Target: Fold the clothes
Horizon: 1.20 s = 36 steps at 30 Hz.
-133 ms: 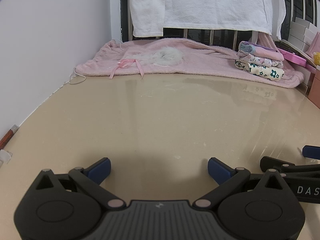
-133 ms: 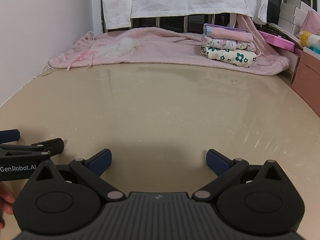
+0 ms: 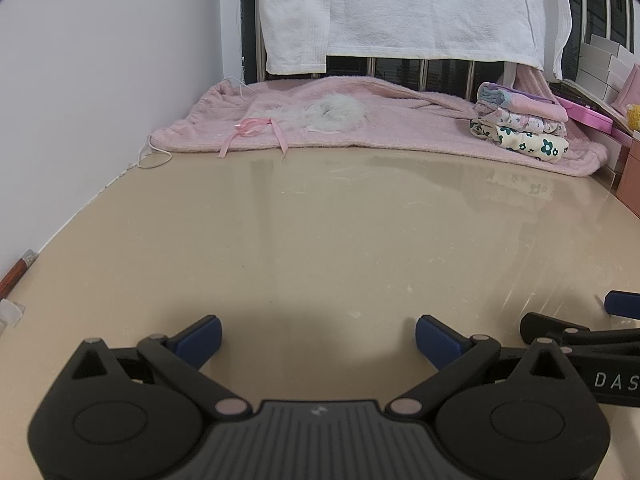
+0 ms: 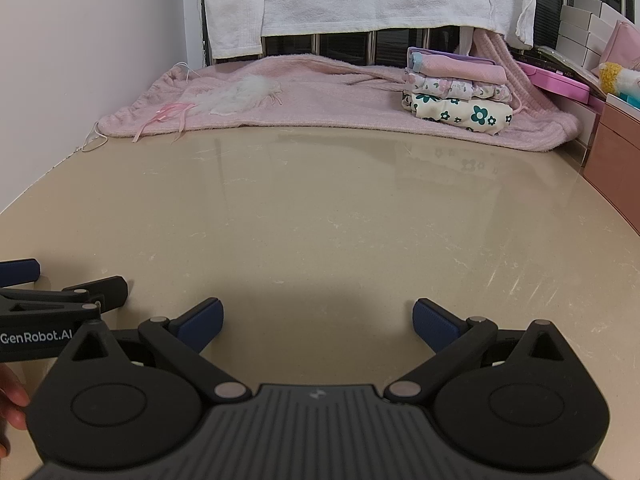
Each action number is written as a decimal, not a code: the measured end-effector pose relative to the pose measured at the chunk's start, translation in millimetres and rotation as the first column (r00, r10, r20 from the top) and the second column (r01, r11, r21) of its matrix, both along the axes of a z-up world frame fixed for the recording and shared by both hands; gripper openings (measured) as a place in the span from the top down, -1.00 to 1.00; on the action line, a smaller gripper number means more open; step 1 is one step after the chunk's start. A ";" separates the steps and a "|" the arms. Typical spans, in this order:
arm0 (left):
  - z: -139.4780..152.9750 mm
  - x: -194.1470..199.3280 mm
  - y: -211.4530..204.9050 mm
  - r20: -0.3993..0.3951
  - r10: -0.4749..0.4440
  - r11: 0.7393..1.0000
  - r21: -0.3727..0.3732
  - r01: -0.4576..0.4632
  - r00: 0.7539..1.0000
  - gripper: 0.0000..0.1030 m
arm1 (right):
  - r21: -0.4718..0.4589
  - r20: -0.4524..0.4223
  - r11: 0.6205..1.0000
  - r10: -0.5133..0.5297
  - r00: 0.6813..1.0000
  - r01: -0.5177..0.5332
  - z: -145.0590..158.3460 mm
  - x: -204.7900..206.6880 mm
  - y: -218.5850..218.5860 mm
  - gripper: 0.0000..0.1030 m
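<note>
A stack of three folded garments (image 3: 520, 124) (image 4: 456, 92) sits at the far right on a pink blanket (image 3: 400, 128) (image 4: 320, 96). A white fluffy garment with a pink ribbon (image 3: 320, 114) (image 4: 236, 94) lies unfolded on the blanket's left part. My left gripper (image 3: 318, 338) is open and empty, low over the beige table (image 3: 320, 240). My right gripper (image 4: 316, 322) is open and empty beside it, to its right. Each gripper's side shows at the edge of the other's view.
A white towel (image 3: 400, 12) hangs on a railing behind the blanket. A white wall (image 3: 100, 100) runs along the left. White boxes (image 4: 588, 36), a pink case (image 4: 556, 80) and a brown box (image 4: 616, 160) stand at the right edge.
</note>
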<state>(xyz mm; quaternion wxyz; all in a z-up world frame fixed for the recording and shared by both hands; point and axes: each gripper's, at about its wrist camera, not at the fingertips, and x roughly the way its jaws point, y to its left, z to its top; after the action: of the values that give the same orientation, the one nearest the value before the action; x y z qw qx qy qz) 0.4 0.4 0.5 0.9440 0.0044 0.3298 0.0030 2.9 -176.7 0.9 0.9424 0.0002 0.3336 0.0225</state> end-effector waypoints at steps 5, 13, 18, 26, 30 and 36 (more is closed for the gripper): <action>0.4 0.3 0.3 0.000 0.000 1.000 0.000 0.000 1.000 -1.00 | 0.000 0.000 1.000 0.000 1.000 0.000 0.0 0.0 0.0 -0.99; -0.2 -0.5 -0.8 0.000 0.000 1.000 0.000 0.000 1.000 -1.00 | 0.000 0.000 1.000 0.000 1.000 0.000 0.0 0.0 0.0 -0.99; -0.7 -1.0 -1.5 0.000 0.000 1.000 0.000 0.000 1.000 -1.00 | 0.000 0.000 1.000 0.000 1.000 0.000 0.0 0.1 -0.1 -0.99; -0.1 -0.2 -1.0 0.000 0.000 1.000 0.000 0.000 1.000 -1.00 | 0.000 0.000 1.000 0.000 1.000 0.000 0.3 0.0 0.0 -0.99; 0.1 0.1 -1.0 0.000 -0.001 1.000 0.001 0.001 1.000 -1.00 | 0.000 0.000 1.000 -0.001 1.000 0.001 0.6 0.0 0.1 -0.99; -1.2 -1.5 -2.2 0.000 -0.001 1.000 0.001 0.001 1.000 -1.00 | 0.000 0.000 1.000 -0.001 1.000 0.001 0.7 -0.1 0.2 -0.99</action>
<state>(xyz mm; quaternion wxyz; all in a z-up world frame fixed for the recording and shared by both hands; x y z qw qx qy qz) -1.1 -1.9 -0.8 0.9440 0.0049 0.3299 0.0028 2.8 -176.5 1.6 0.9425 0.0003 0.3335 0.0221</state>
